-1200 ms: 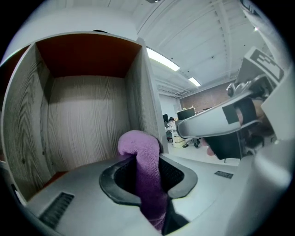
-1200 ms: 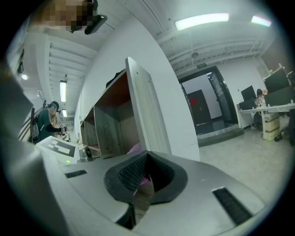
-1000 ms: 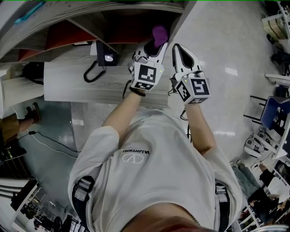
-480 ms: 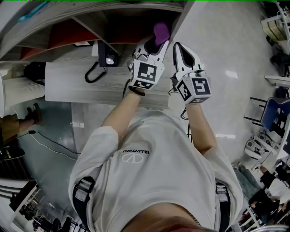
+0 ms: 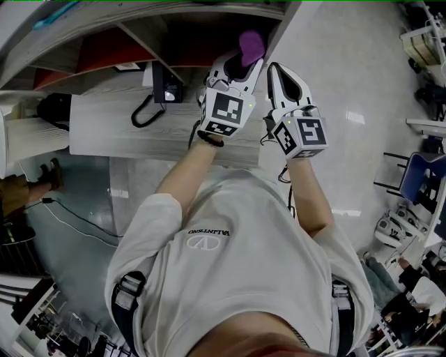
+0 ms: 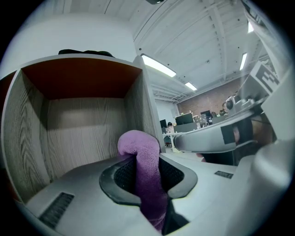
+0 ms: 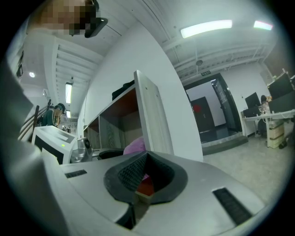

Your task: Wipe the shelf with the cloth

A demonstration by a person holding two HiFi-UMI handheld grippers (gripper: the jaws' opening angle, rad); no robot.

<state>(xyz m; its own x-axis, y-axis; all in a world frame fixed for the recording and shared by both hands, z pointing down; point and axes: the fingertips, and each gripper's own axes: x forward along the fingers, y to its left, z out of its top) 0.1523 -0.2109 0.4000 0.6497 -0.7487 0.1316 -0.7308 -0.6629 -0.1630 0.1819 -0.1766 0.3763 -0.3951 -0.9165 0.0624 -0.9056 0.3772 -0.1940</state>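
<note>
— Entry one: what had shifted?
— My left gripper [image 5: 244,61] had edged slightly further toward the shelf [image 5: 174,15], taking the purple cloth [image 5: 251,44] with it. My right gripper [image 5: 277,75] had hardly moved.
— Left gripper, condition?
— Pinching the cloth. The jaws were clamped on its middle, with a rounded fold standing past the tips and the rest trailing back between the pads.
— Cloth, location?
— Held up at the mouth of the end compartment [image 6: 83,124], which had wood-grain walls and a red-brown panel on top. Whether it touched the shelf, I could not tell.
— Right gripper?
— Jaws pressed together and holding nothing. It was just beside the left one, outside the shelf's white side panel [image 7: 154,120].
— Other items?
— One black corded device [image 5: 164,87] on the wood-grain surface [image 5: 125,132], left of my grippers.
</note>
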